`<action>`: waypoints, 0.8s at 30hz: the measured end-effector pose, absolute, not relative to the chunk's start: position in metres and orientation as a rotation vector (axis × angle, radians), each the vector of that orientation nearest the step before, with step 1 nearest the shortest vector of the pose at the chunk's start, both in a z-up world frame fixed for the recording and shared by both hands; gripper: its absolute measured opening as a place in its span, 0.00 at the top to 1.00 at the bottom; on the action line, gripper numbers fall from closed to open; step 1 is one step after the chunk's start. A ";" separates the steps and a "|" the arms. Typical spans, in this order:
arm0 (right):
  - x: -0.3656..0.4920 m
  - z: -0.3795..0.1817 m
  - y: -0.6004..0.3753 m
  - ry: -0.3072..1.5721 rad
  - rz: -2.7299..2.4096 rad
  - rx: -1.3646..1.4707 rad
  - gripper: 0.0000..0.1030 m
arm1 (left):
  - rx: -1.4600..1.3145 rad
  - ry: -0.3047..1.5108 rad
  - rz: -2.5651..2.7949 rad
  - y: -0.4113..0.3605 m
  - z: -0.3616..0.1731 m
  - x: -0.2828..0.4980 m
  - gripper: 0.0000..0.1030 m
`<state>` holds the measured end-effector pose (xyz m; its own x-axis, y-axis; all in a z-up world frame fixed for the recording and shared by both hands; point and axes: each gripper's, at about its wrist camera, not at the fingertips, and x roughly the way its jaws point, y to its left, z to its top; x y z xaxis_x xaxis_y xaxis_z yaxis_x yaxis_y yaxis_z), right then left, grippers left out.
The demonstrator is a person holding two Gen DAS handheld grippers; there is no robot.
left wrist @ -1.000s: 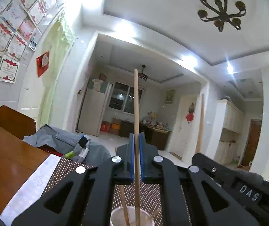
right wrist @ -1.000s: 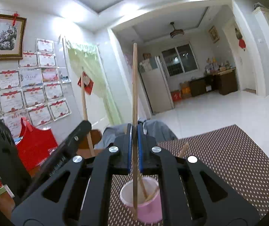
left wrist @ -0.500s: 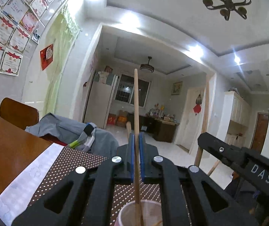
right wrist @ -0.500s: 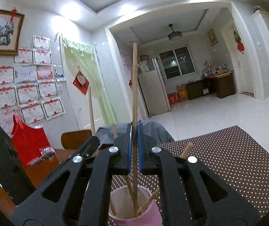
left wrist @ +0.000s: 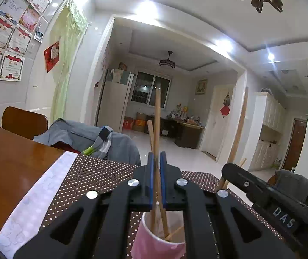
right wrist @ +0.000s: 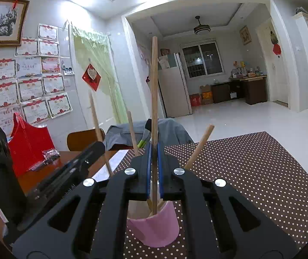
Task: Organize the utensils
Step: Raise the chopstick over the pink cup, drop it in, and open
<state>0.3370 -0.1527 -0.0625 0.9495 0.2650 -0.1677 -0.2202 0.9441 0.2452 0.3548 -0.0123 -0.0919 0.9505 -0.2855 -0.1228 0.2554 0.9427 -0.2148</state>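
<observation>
Having been lowered, both chopsticks (left wrist: 157,129) (right wrist: 154,99) now stand in the cup (right wrist: 154,226), left fingers (left wrist: 163,181) just loosening, right fingers (right wrist: 147,172) clamped.

Cup (right wrist: 156,228): pink outside, white inside. Chopsticks (right wrist: 154,90): pale tan wood. Mat (right wrist: 250,172): dark brown, white dots in even rows. Worktop (left wrist: 7,157): reddish-brown, glossy. Gripper (left wrist: 157,185) frame black, pads blue, silver screws. Bag (right wrist: 27,142): red. Curtain (left wrist: 65,64): pale green. Jacket (left wrist: 78,136) on chair: grey. Certificates (right wrist: 31,86): white, red-bordered.
</observation>
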 end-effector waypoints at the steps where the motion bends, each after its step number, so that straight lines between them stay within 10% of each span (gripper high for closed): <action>1: 0.337 -0.063 -0.152 0.207 0.248 0.225 0.94 | -0.197 0.163 -0.278 -0.012 -0.092 0.354 0.87; 24: 0.320 -0.056 -0.135 0.292 0.209 0.191 0.89 | -0.136 0.194 -0.201 0.006 -0.061 0.306 0.56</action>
<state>0.3196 -0.1351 -0.0565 0.9364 0.2305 -0.2647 -0.1755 0.9606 0.2157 0.3063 0.0059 -0.0607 0.9613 -0.2111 -0.1772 0.1850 0.9708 -0.1528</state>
